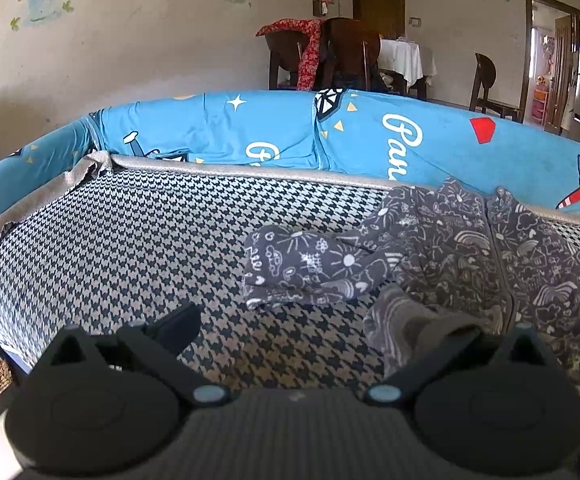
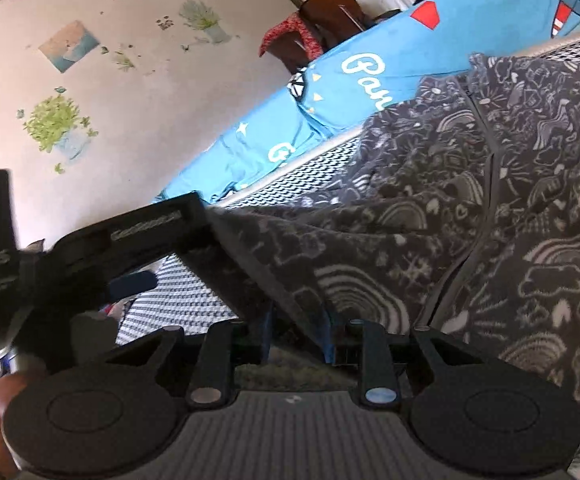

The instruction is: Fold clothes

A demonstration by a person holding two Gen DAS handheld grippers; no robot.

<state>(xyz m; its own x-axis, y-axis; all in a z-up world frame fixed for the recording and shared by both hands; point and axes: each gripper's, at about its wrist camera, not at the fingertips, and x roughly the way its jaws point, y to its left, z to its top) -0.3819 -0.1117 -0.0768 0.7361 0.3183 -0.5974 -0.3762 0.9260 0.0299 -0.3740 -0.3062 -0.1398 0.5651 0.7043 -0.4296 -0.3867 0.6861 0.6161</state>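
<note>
Lying: dark grey doodle-print zip garment [image 1: 469,256] rumpled on houndstooth-patterned bed surface [image 1: 130,240], sleeve end [image 1: 301,272] pointing left, zip line running near-to-far.
Left hand-held gripper [image 1: 321,328]: spread wide, right finger under a cloth edge, garment ahead-right.
Right hand-held gripper [image 2: 295,320]: nearer, pinched on garment hem.

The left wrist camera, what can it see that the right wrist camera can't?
Only the left wrist view shows the grey doodle-print garment's sleeve spread on the houndstooth sofa seat, plus a doorway. Only the right wrist view shows pastel pictures on the wall and the left gripper from outside. Both show the garment and the blue cartoon-print cushion.
</note>
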